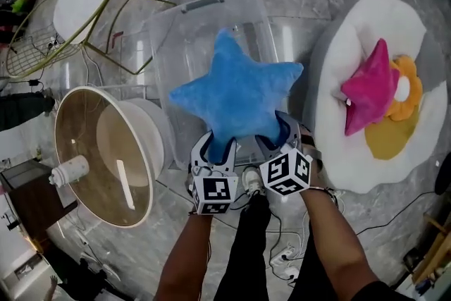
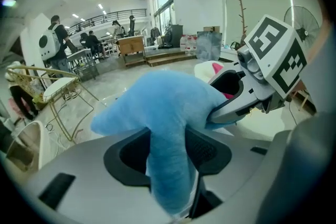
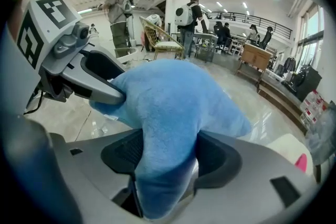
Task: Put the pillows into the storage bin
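Blue star pillow (image 1: 236,95) sits at centre of the head view, held up over the open clear storage bin (image 1: 204,3), not yet inside it. Left gripper (image 1: 215,146) and right gripper (image 1: 277,132) each pinch one of its lower arms, at lower centre. Pink star pillow (image 1: 370,84) and orange flower pillow (image 1: 410,89) wait on the white cushion (image 1: 366,25) at right. Risk: the star's spread looks close to the bin's width, so a point may catch the rim and tip the pillow out onto the floor. Left gripper view: jaws close on one plush arm at bottom centre, squeezing it narrow; the other gripper bites at mid right. Risk: soft pile compresses, so the hold could creep loose. Right gripper view: same picture mirrored, jaws clamp a plush arm at bottom centre. Risk: if one side lets go first, the pillow likely swings off the other and misses the bin.
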